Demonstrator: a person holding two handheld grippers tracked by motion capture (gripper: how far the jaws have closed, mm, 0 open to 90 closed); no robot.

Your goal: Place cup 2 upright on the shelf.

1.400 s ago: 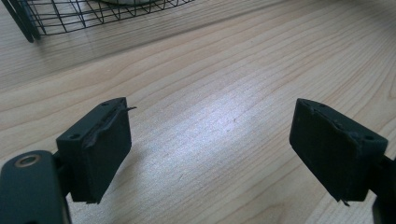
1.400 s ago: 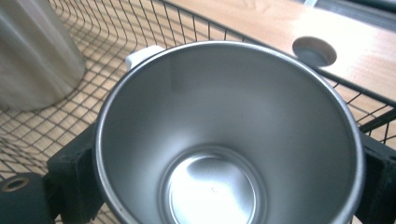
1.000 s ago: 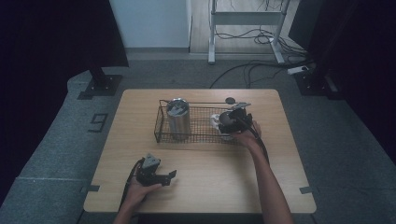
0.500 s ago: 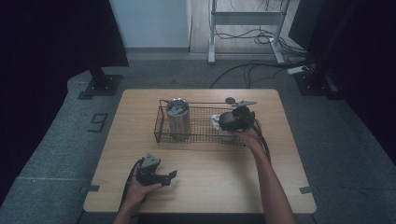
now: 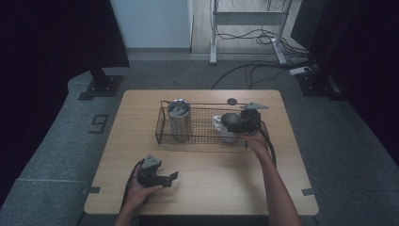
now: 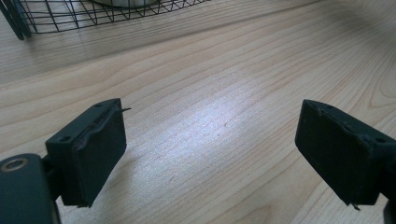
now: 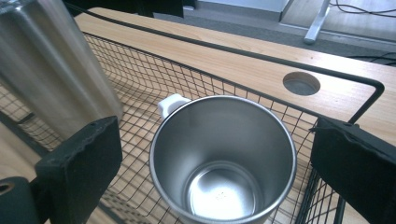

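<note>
Right gripper view looks straight down into a steel mug (image 7: pixel 223 161) standing upright in the wire basket (image 7: pixel 355 79), toward its right end, with a white handle poking out on the far side. The right gripper (image 7: pixel 219 172) has its jaws spread wide on either side of the rim, and neither pad looks to be pressing on it, so the mug looks freshly set down rather than held. Those jaws have eased a touch narrower in the last half second, with the mug between them but not gripped.

In the high view the tall steel tumbler (image 5: pixel 179 120) stands at the basket's left end, well apart from the mug (image 5: pixel 222 126), and the right gripper (image 5: pixel 237 121) hovers right over the mug.

The left gripper (image 5: pixel 168 178) is parked near the front edge of the table (image 5: pixel 211 193). Its jaws (image 6: pixel 210 158) are apart with bare wood between them, and they've just been opening a bit, holding nothing.

Best guess, the step in hand is clearing the right gripper off the mug. To do that well the person should keep the jaws spread and lift straight up until the pads are above the rim before swinging sideways. Dragging across early could clip the rim or the handle and tip the mug against the mesh. The basket wire at the right end is close too, so it needs a careful exit path.
</note>
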